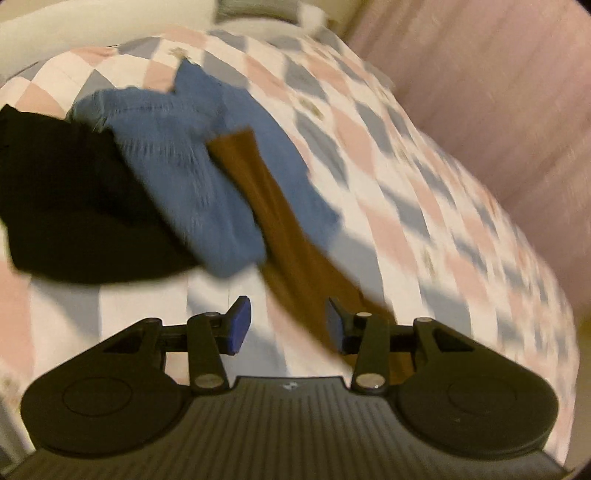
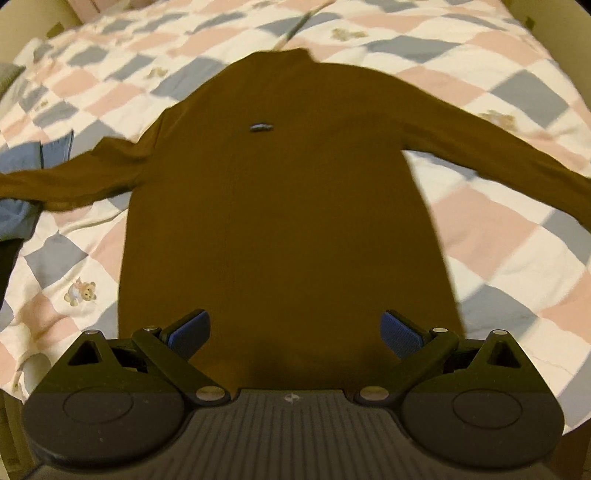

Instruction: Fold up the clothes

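Observation:
A brown long-sleeved sweater lies flat on the checked quilt, collar at the far end and both sleeves spread sideways. My right gripper is open over its hem, nothing between the blue pads. In the left wrist view one brown sleeve runs diagonally across a blue garment. My left gripper is open just above that sleeve's near end, holding nothing. A black garment lies left of the blue one.
The quilt covers a bed, with a pink curtain along its far side. White pillows sit at the head. Blue cloth pokes out under the sweater's left sleeve.

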